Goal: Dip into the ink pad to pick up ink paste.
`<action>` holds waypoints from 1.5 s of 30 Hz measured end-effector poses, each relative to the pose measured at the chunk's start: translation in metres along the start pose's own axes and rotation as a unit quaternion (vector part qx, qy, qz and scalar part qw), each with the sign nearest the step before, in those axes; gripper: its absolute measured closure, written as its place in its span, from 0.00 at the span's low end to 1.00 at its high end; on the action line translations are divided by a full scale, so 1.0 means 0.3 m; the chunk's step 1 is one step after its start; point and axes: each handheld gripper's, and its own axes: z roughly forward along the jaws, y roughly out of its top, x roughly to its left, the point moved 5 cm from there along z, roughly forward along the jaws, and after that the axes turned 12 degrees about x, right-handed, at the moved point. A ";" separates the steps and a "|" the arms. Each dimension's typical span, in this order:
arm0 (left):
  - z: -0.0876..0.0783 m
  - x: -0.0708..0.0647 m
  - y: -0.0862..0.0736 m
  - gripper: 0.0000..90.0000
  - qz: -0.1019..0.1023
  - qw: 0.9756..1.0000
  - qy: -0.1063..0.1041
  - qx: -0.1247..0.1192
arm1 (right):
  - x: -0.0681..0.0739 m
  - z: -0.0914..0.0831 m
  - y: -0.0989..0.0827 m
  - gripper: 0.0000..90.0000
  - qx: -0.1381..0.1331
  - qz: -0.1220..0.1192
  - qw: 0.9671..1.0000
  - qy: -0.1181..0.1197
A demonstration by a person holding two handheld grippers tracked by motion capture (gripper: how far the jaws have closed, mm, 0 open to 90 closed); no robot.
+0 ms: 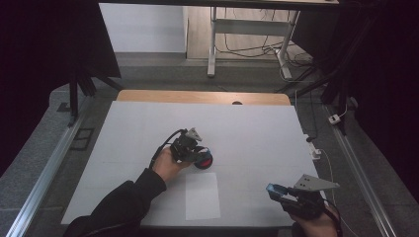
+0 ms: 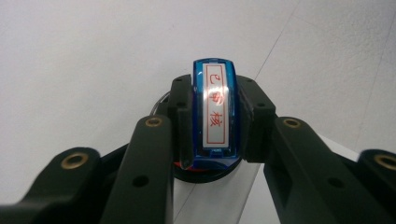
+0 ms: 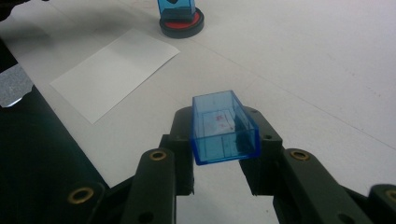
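Dim room with dark corners; the white table point(image 1: 247, 128) is evenly lit. Glare streaks the stamp point(image 2: 215, 109); near jaws blur.

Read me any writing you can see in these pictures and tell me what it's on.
"已审核", red characters in a red frame, on the white label of the blue stamp held between the left gripper fingers.
Faint red marks inside the blue stamp cap held by the right gripper: too blurred to read.
White sheet of paper: no writing visible.
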 end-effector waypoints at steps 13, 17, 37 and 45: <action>0.004 -0.040 0.009 0.78 0.030 0.998 0.051 0.023 | 0.001 0.003 0.000 0.76 0.002 0.000 1.000 -0.004; 0.004 -0.036 0.009 0.78 0.025 0.998 0.046 0.022 | 0.001 0.003 0.000 0.76 0.002 0.000 1.000 -0.003; 0.005 -0.012 0.001 0.78 -0.005 1.000 0.011 0.012 | 0.002 0.001 -0.003 0.76 0.004 0.000 1.000 -0.003; 0.003 -0.015 0.000 0.78 0.001 1.000 0.017 0.010 | 0.002 -0.001 -0.003 0.76 0.003 -0.001 1.000 -0.003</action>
